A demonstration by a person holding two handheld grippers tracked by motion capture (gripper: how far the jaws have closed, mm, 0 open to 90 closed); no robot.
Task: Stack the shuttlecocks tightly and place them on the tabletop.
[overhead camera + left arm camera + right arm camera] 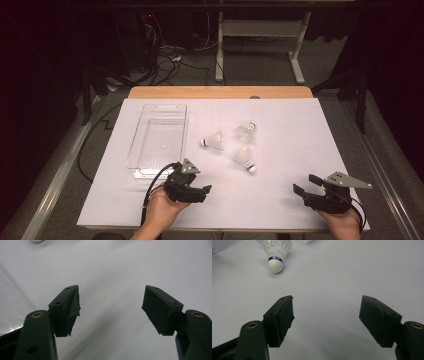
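Note:
Three white shuttlecocks lie on the white sheet mid-table: one (216, 140) to the left, one (246, 131) behind, and one (245, 159) nearest me, its cork toward me. The nearest one (276, 252) also appears at the top left of the right gripper view, with a blue band above its cork. A clear plastic tray (131, 150) lies left of them and holds nothing. My left gripper (202, 192) rests near the front edge, just right of the tray's near corner. Its jaws (111, 305) stand open over bare sheet. My right gripper (306, 184) sits at the front right, open (327, 315) and holding nothing.
The white sheet (280, 125) covers most of a wooden table (220, 92). The tray's edge (10, 302) shows at the left of the left gripper view. Behind the table are cables on the floor (170, 60) and a white table frame (260, 30).

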